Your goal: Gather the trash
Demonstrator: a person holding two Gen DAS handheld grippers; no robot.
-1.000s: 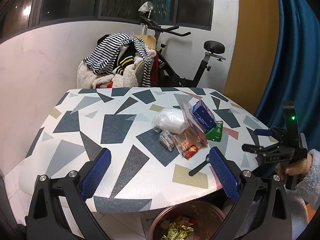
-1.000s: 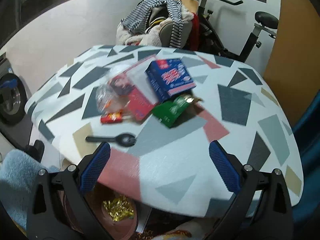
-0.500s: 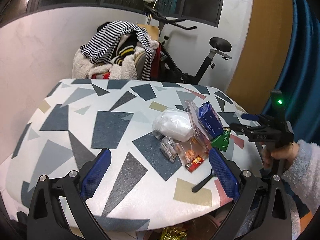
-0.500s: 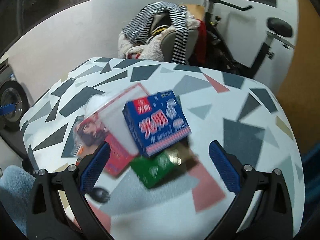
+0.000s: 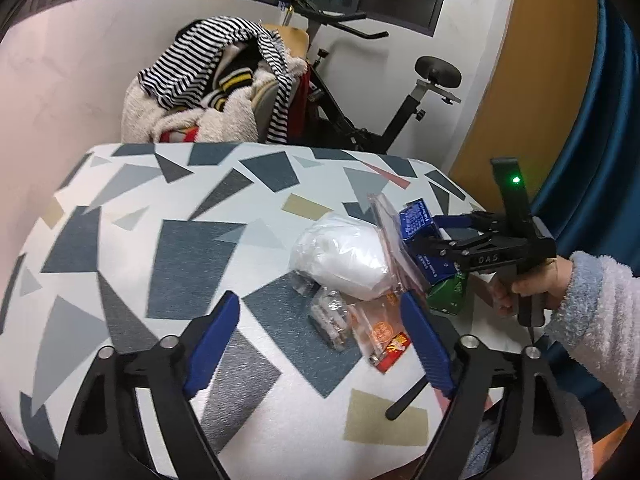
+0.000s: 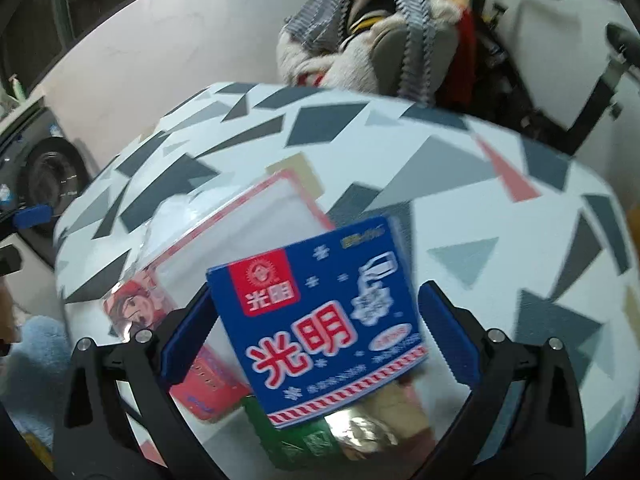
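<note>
A pile of trash lies on the patterned table (image 5: 192,248): a white crumpled bag (image 5: 340,256), a clear red-edged pouch (image 5: 390,240), a blue carton (image 6: 320,320) (image 5: 418,224), a green packet (image 5: 448,298) (image 6: 292,436), small clear wrappers (image 5: 330,318) and a red wrapper (image 5: 394,350). My right gripper (image 6: 318,334) (image 5: 420,236) is open with its fingers on either side of the blue carton, not closed on it. My left gripper (image 5: 320,344) is open and empty above the table's near edge, just short of the pile.
A black spoon (image 5: 408,394) lies near the table's front edge. Behind the table stand a chair piled with clothes (image 5: 208,92) and an exercise bike (image 5: 380,112). A washing machine (image 6: 48,176) stands at the left in the right wrist view.
My right gripper has moved forward over the table to straddle the blue carton. My left gripper has risen and moved in over the table; the bin under the edge has left its view.
</note>
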